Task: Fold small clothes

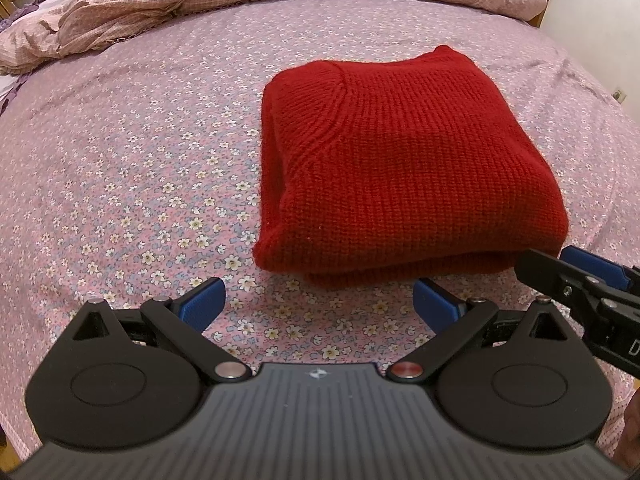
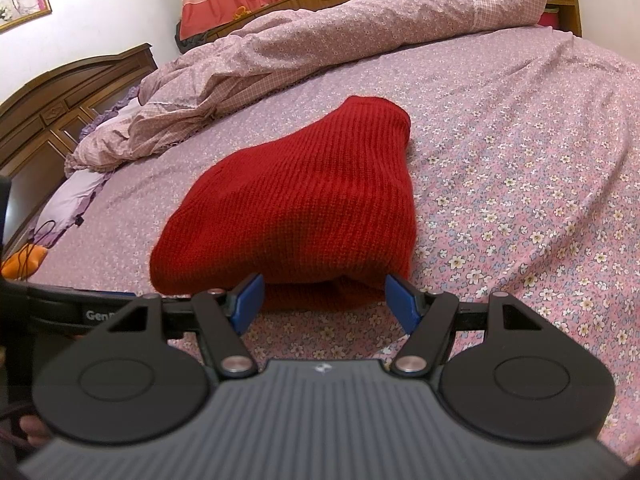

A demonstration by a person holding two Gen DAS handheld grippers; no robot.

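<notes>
A red knitted sweater point(image 1: 400, 160) lies folded into a thick rectangle on the floral pink bedsheet point(image 1: 140, 180). In the left wrist view my left gripper point(image 1: 320, 304) is open over bare sheet, just short of the sweater's near left corner. My right gripper point(image 1: 548, 264) comes in from the right at the near right corner. In the right wrist view the sweater point(image 2: 300, 208) fills the centre. The right gripper point(image 2: 326, 302) stands open, its blue pads point(image 2: 250, 300) either side of the sweater's near lower edge without pinching it.
A crumpled pink duvet point(image 2: 320, 40) lies along the far side of the bed. A wooden headboard point(image 2: 60, 112), a lilac pillow point(image 2: 72, 200) and an orange object with a black cable point(image 2: 24, 260) are at the left. A hand point(image 2: 34, 430) shows at the lower left.
</notes>
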